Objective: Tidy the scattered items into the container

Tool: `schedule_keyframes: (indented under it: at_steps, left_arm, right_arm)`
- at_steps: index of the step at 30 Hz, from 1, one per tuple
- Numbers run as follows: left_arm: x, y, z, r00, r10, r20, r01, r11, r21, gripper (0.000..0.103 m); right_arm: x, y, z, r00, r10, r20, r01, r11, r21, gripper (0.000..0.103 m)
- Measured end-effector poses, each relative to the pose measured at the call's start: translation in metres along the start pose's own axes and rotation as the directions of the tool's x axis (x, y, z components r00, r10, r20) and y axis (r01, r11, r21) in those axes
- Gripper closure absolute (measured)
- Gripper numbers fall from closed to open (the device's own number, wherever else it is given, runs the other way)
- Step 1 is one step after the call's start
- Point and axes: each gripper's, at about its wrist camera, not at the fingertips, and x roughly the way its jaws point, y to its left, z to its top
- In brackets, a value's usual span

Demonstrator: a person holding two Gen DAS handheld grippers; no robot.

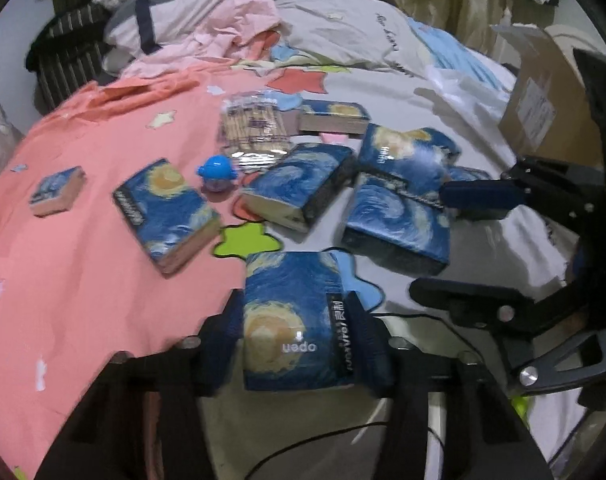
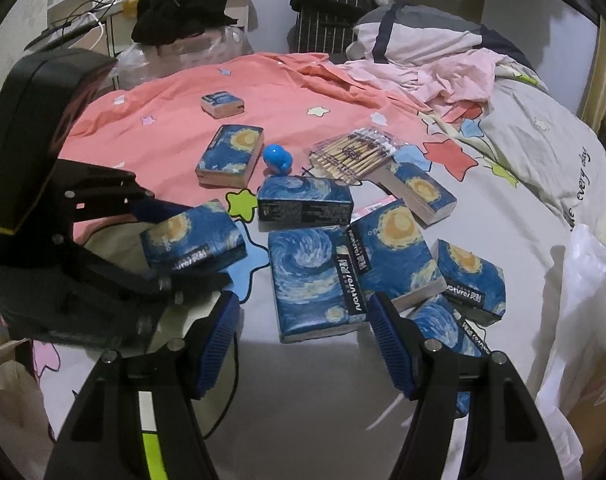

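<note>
While both grippers hang low over a bed, this is how things stand.

Left gripper [image 1: 299, 344]: clenched on a starry-night tissue pack [image 1: 295, 320], one blue pad on each long side; the pack sits at 6 o'clock in the left wrist view, and in the right wrist view it appears tilted, at 9 o'clock.

Right gripper [image 2: 303, 344]: released, nothing between its blue pads [image 2: 219, 332]; a larger tissue pack [image 2: 315, 280] lies on the bed just beyond its tips, at centre in that view.

Other scattered items: more matching packs [image 2: 231, 154] around centre, a small pack [image 2: 222, 103] alone at 11 o'clock, a clear packet of bamboo sticks [image 2: 355, 152] at 1 o'clock, a small blue toy [image 2: 278, 159] just above centre.

Container: likely the cardboard box [image 1: 543, 96] at 2 o'clock in the left wrist view, well apart from the held pack; its opening is not visible.

Doing the step well: my judgement is that the soft pack will squash, so hold it firm, lift it clear of its neighbours, keep it level, and carry it over them to the box.

Surface: a rumpled duvet [image 1: 63, 240], coral pink on one half, pale grey with coloured stars on the other; uneven, so packs sit at odd angles.

Room: a pillow [image 2: 407, 36] and pink clothing [image 2: 443, 72] heaped at 1 o'clock, a desk with dark clothes [image 2: 183, 8] at 11 o'clock, a white plastic bag [image 2: 583, 300] at 4 o'clock.
</note>
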Motion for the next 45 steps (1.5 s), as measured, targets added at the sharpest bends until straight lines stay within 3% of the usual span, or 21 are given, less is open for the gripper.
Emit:
schedule_keyframes:
  at_steps: [3, 14, 23, 34, 35, 37, 39, 45]
  left_arm:
    - [-0.003, 0.005, -0.001, 0.999, -0.032, -0.010, 0.032, 0.999, -0.001, 0.055]
    - [-0.023, 0.018, -0.016, 1.000, -0.003, -0.009, 0.003, 1.000, 0.018, 0.055]
    - [-0.040, 0.017, -0.020, 0.999, -0.044, 0.010, 0.044, 0.998, 0.042, 0.055]
    - [-0.046, 0.021, -0.028, 0.999, -0.046, 0.008, 0.045, 0.998, 0.042, 0.055]
    - [-0.047, 0.022, -0.029, 0.999, -0.045, 0.009, 0.044, 0.998, 0.041, 0.055]
    - [-0.051, 0.023, -0.031, 0.999, -0.046, 0.013, 0.045, 0.998, 0.040, 0.055]
    - [-0.053, 0.024, -0.033, 0.999, -0.047, 0.016, 0.046, 0.998, 0.043, 0.055]
    - [-0.057, 0.025, -0.037, 0.999, -0.041, 0.013, 0.041, 0.998, 0.038, 0.055]
  right_arm:
    - [0.000, 0.000, 0.000, 1.000, -0.002, -0.003, 0.002, 1.000, 0.003, 0.039]
    - [0.005, -0.008, -0.005, 1.000, -0.001, -0.007, 0.002, 0.997, 0.077, 0.039]
    - [0.014, -0.012, -0.002, 0.999, 0.029, -0.028, -0.025, 0.991, 0.134, 0.039]
    - [0.018, -0.006, 0.002, 0.998, 0.000, -0.055, 0.010, 0.984, 0.180, 0.040]
    - [0.018, -0.004, 0.001, 0.998, 0.003, -0.058, 0.008, 0.983, 0.182, 0.041]
    - [0.018, -0.001, 0.001, 0.998, -0.012, -0.069, 0.024, 0.984, 0.179, 0.059]
    - [0.017, 0.002, 0.002, 0.995, -0.036, -0.091, 0.052, 0.981, 0.188, 0.059]
    - [0.002, 0.011, 0.004, 0.999, 0.013, -0.053, 0.001, 0.970, 0.242, 0.060]
